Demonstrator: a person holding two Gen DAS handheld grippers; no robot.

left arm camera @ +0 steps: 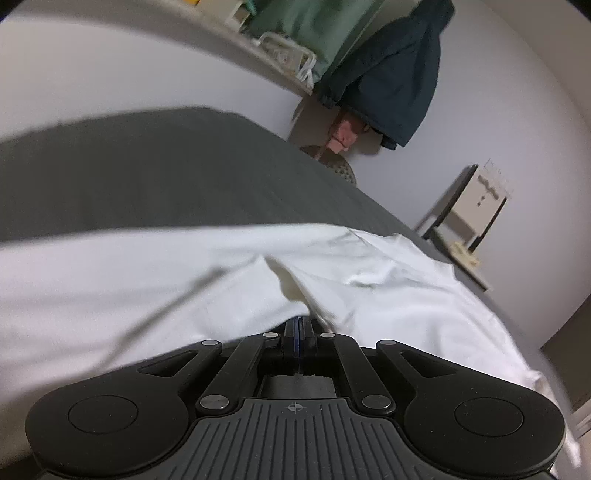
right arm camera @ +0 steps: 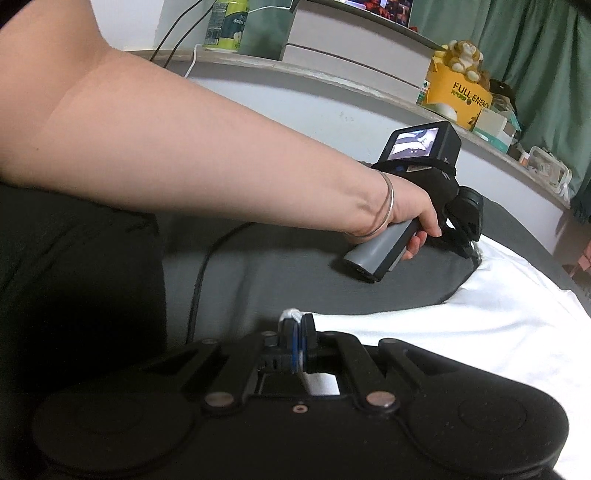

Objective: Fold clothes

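Item: white garment (left arm camera: 147, 280), lying spread across the grey bed cover (left arm camera: 147, 166); all places below are given against this garment.

Left gripper (left arm camera: 298, 325): sitting at the garment's near edge in the left wrist view, jaws pressed together and pinching a raised fold of the white cloth between them. In the right wrist view the same tool (right arm camera: 466, 246) is showing at the garment's far corner, a hand (right arm camera: 413, 221) wrapping its grey handle, a thin bracelet (right arm camera: 384, 210) circling the wrist.

Right gripper (right arm camera: 300, 328): sitting at the garment's near left edge, jaws closed tight and pinching a white hem, a small bunch of cloth poking out above the tips.

Beyond the garment, on a ledge (right arm camera: 332, 74): a green can (right arm camera: 226, 24), a yellow box (right arm camera: 458, 98) with a plush toy (right arm camera: 463, 55) sitting on top.

Further right, past the garment's far side: a dark jacket (left arm camera: 399, 74) hanging against the wall, green curtains (right arm camera: 535, 55) hanging behind.
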